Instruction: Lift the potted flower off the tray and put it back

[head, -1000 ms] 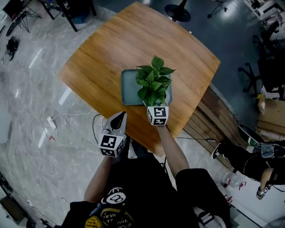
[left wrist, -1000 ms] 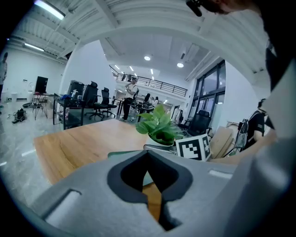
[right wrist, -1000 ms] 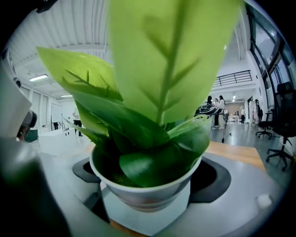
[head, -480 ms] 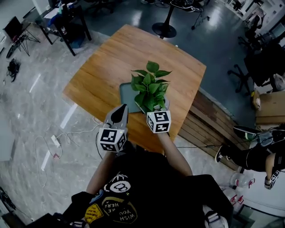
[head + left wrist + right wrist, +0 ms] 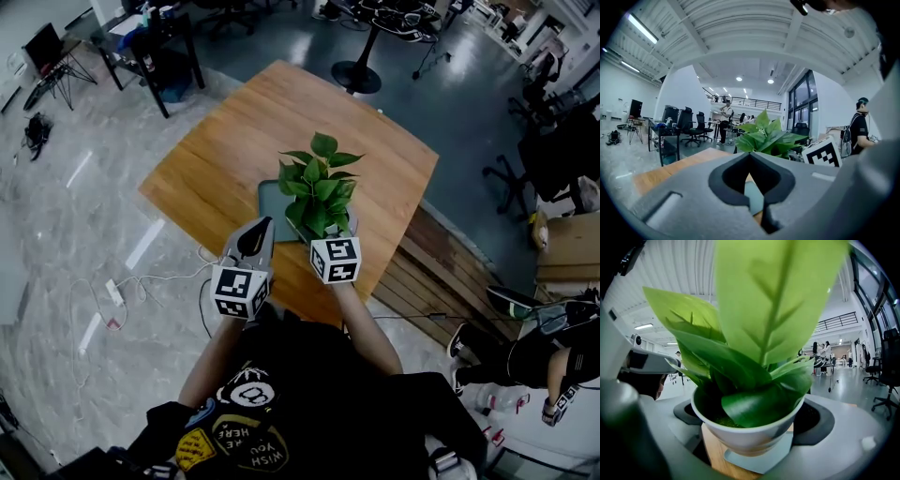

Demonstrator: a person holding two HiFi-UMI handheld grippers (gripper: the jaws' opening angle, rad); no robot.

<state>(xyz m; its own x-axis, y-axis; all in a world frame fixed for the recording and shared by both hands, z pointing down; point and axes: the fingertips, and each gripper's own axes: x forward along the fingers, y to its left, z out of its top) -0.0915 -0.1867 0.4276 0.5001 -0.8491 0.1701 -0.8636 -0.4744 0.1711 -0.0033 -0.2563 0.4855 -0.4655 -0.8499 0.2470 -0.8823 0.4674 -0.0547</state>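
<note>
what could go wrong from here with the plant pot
The white pot is held only by the right gripper, jaws on its smooth tapered sides; it could slip or tip. The leaves hide much of the tray in the head view, so it may land on the rim.

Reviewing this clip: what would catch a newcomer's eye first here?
The leafy green potted plant, its white pot clamped in the right gripper over the teal tray on the wooden table. Beside it, the left gripper hangs shut and empty at the table's near edge.
</note>
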